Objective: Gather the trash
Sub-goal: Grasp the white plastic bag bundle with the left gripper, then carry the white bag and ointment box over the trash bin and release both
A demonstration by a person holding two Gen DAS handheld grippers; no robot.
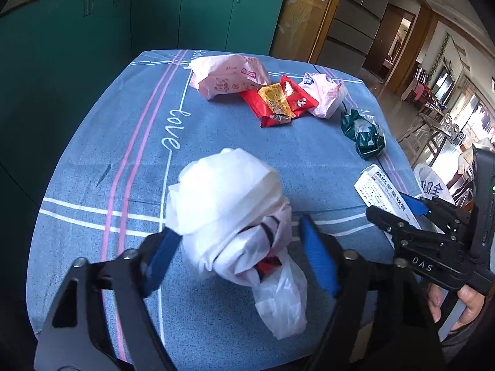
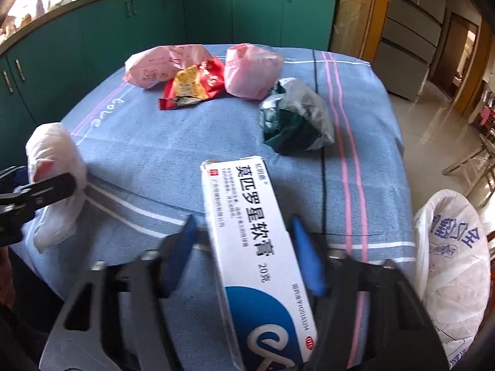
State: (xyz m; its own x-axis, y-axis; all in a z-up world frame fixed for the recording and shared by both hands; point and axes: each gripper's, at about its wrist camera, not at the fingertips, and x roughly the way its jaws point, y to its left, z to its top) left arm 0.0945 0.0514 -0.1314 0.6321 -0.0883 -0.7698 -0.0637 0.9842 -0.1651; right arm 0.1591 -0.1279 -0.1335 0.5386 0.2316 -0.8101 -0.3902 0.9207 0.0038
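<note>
A crumpled white plastic bundle (image 1: 225,198) lies on the blue tablecloth (image 1: 92,154) near the front edge. My left gripper (image 1: 239,232) straddles it, open: the left pad touches the bundle and a thin gap shows at the right pad. The right wrist view shows the same bundle (image 2: 52,154) at far left. My right gripper (image 2: 244,225) is shut on a white and blue ointment box (image 2: 247,216), held tilted above the table's front right corner. In the left wrist view, that gripper (image 1: 399,210) and box (image 1: 380,191) sit at the right edge.
At the back lie a pink wrapper (image 1: 225,74), a red snack packet (image 1: 278,99), a pink bag (image 1: 324,92) and a dark green wad (image 1: 365,136). A white printed bag (image 2: 451,266) hangs open off the table's right side. Green cabinets (image 1: 92,31) stand behind. A hand (image 1: 464,303) holds the right gripper.
</note>
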